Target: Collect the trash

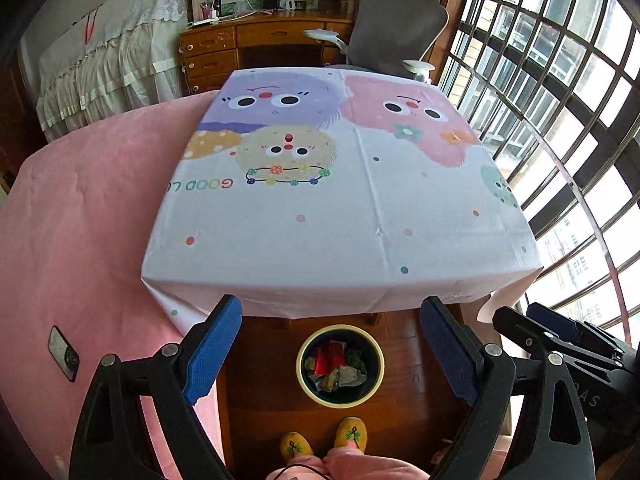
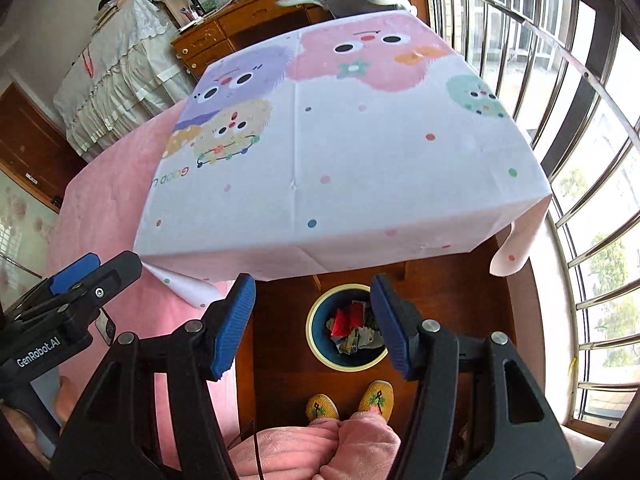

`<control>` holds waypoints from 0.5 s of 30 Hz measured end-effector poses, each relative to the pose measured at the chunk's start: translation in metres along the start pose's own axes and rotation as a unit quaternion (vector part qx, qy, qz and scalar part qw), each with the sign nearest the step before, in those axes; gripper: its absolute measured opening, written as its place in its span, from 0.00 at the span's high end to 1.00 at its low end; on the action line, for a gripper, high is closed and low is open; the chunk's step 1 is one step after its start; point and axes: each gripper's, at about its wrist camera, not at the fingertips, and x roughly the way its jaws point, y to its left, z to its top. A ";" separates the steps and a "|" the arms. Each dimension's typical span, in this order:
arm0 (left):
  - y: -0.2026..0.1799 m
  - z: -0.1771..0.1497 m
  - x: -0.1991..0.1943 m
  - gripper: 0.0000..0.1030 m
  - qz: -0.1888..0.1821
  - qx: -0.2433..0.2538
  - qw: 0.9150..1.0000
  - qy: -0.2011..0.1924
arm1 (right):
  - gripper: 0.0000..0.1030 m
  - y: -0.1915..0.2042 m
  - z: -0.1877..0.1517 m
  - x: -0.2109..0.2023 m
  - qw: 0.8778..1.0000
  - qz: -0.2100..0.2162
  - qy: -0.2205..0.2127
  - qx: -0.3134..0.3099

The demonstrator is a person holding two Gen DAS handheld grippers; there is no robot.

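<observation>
A round bin (image 1: pixel 304 376) (image 2: pixel 316 344) with a pale yellow rim and dark blue inside stands on the wooden floor below the table's near edge. Crumpled wrappers (image 1: pixel 334 364) (image 2: pixel 350 330), red, green and grey, lie inside it. My left gripper (image 1: pixel 331 354) hangs open above the bin with nothing between its blue pads. My right gripper (image 2: pixel 313 324) is also open and empty, held over the bin. Each gripper shows at the side of the other's view. The table (image 1: pixel 320 208) (image 2: pixel 340 168) carries a white cloth printed with fuzzy cartoon faces; no trash shows on it.
A person's feet in yellow slippers (image 1: pixel 324 440) (image 2: pixel 348 402) stand just before the bin. A pink-covered bed (image 1: pixel 80 220) lies to the left. A grey office chair (image 1: pixel 396 32) and wooden desk (image 1: pixel 248 40) sit beyond the table. Barred windows (image 1: pixel 560 120) run along the right.
</observation>
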 end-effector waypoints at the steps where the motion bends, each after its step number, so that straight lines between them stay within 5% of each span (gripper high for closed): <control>1: -0.001 0.002 -0.005 0.11 0.003 -0.001 1.000 -0.004 | 0.45 0.003 0.001 -0.007 1.000 -0.001 -0.005 -0.008; 15: -0.012 -0.015 -0.040 0.12 0.044 -0.018 0.998 -0.042 | 0.45 0.033 -0.001 -0.046 0.997 -0.013 -0.050 -0.063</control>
